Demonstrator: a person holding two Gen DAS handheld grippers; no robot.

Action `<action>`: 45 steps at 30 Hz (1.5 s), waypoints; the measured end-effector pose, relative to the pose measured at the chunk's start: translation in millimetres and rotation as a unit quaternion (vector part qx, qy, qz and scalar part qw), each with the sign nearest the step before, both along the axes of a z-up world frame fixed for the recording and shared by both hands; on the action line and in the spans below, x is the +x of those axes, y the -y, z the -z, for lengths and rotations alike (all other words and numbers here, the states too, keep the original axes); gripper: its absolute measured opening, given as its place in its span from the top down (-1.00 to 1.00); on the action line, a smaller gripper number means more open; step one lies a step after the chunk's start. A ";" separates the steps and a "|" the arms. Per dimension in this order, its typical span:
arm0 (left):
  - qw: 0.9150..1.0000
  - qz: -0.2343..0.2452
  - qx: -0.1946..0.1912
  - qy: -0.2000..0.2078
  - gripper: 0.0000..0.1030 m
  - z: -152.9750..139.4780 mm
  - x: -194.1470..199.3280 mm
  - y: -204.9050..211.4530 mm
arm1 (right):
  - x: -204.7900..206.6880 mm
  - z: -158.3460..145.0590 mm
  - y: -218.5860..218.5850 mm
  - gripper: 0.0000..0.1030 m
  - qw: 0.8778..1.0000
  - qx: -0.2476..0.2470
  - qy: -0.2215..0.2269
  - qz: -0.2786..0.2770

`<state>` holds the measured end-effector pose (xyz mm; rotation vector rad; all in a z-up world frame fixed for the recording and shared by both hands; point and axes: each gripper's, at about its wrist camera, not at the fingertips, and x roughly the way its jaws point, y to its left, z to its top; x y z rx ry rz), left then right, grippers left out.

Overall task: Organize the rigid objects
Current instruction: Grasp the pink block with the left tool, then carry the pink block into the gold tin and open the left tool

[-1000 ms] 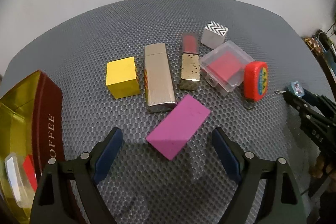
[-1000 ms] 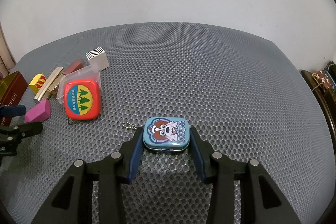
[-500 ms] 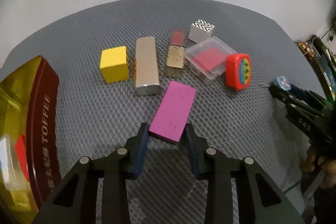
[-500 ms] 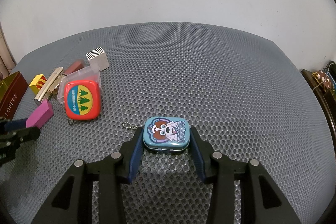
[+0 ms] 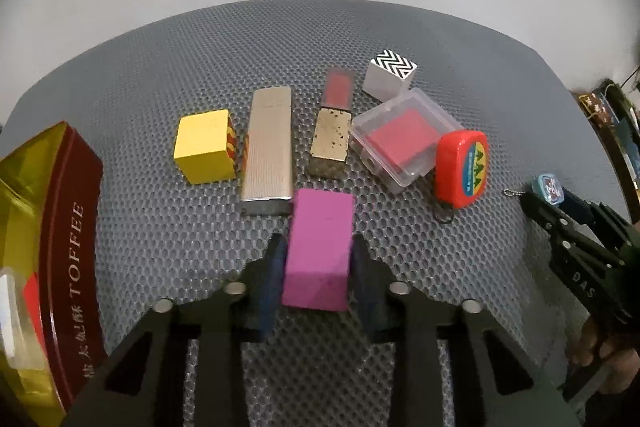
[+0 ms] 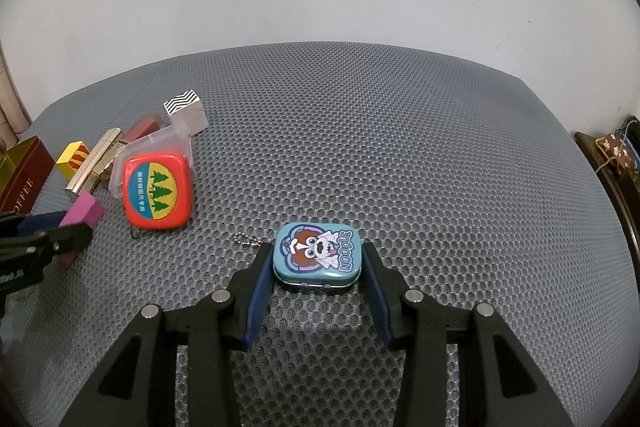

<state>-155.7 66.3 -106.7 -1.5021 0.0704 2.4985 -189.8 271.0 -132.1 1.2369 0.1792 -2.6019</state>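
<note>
My left gripper (image 5: 316, 267) is shut on a magenta block (image 5: 320, 247), held in front of a row of objects: yellow cube (image 5: 206, 151), gold lighter case (image 5: 268, 151), gold-and-red lipstick (image 5: 334, 125), clear box with a red pad (image 5: 404, 135), zigzag-topped white cube (image 5: 390, 73) and red tape measure (image 5: 462, 167). My right gripper (image 6: 318, 267) is shut on a blue "Noodle" tin (image 6: 318, 257) with a bead chain, just above the grey mesh mat (image 6: 400, 147). The left gripper with the block also shows in the right wrist view (image 6: 52, 231).
A red-and-gold toffee tin (image 5: 44, 227) stands at the left edge of the mat. A white wall rises behind the mat. Dark furniture with clutter (image 6: 616, 155) sits off the right edge. The tape measure (image 6: 158, 191) lies left of the right gripper.
My left gripper closed on the magenta block, turned it straight and moved in toward the row. The right gripper has held still with the tin.
</note>
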 end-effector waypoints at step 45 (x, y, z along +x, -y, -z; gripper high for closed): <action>0.989 -0.144 0.002 -0.045 0.48 -69.6 8.8 128.9 | -35.8 8.1 10.7 0.16 1.000 0.009 -0.002 0.002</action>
